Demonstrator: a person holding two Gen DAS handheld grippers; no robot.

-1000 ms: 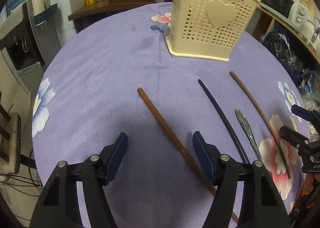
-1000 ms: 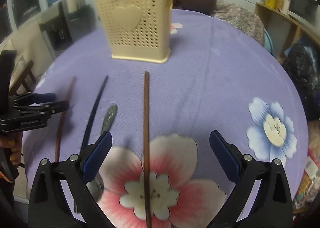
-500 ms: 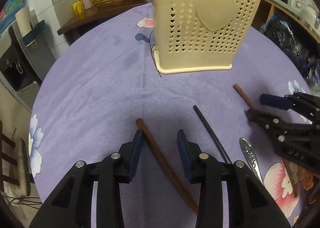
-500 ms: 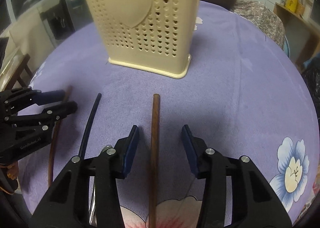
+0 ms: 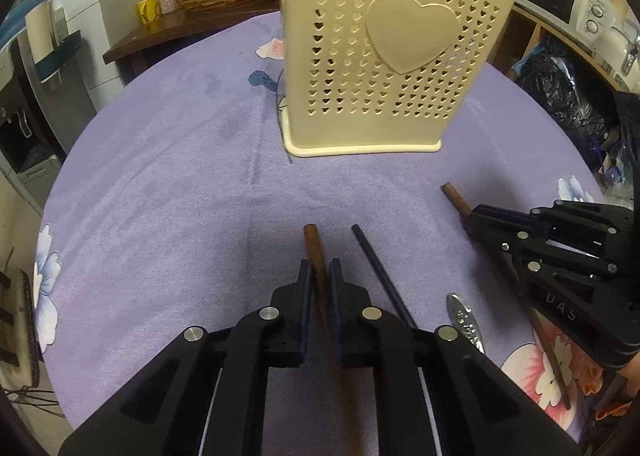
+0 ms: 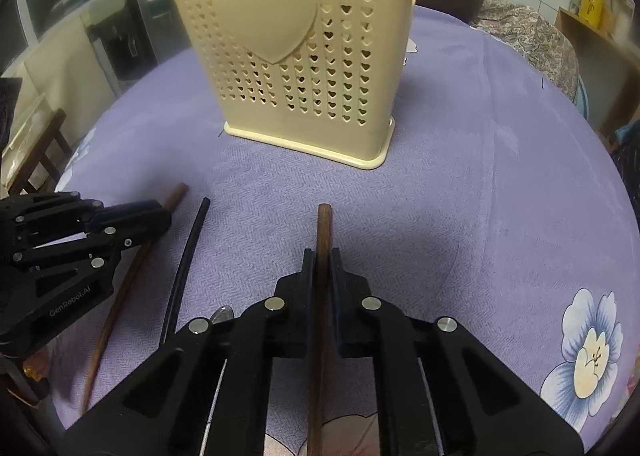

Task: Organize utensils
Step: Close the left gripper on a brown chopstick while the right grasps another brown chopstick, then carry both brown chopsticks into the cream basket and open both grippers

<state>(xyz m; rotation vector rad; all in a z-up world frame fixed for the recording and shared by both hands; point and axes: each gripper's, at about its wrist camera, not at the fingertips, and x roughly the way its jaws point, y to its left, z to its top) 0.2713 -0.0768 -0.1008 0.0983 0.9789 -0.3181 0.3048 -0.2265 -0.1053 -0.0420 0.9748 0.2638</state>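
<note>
Left wrist view
Left gripper (image 5: 319, 276): closed on the brown chopstick (image 5: 314, 248), whose blunt end is seen just past the fingers.
Black chopstick (image 5: 378, 272): laid flat on the purple tablecloth (image 5: 160, 183), just right of the held one.
Utensil holder (image 5: 384, 55): cream, upright, toward the far edge of the table.
Spoon handle (image 5: 464, 318): between the black chopstick and the right gripper (image 5: 476, 217).

Right wrist view
Right gripper (image 6: 321, 268): closed on a second brown chopstick (image 6: 323, 228), pointed at the utensil holder (image 6: 296, 51).
Left gripper (image 6: 160, 211): seen at the left edge, with its chopstick (image 6: 120, 296) held between the fingers.
Black chopstick (image 6: 186, 256): between both grippers, on the tablecloth (image 6: 480, 175).
</note>
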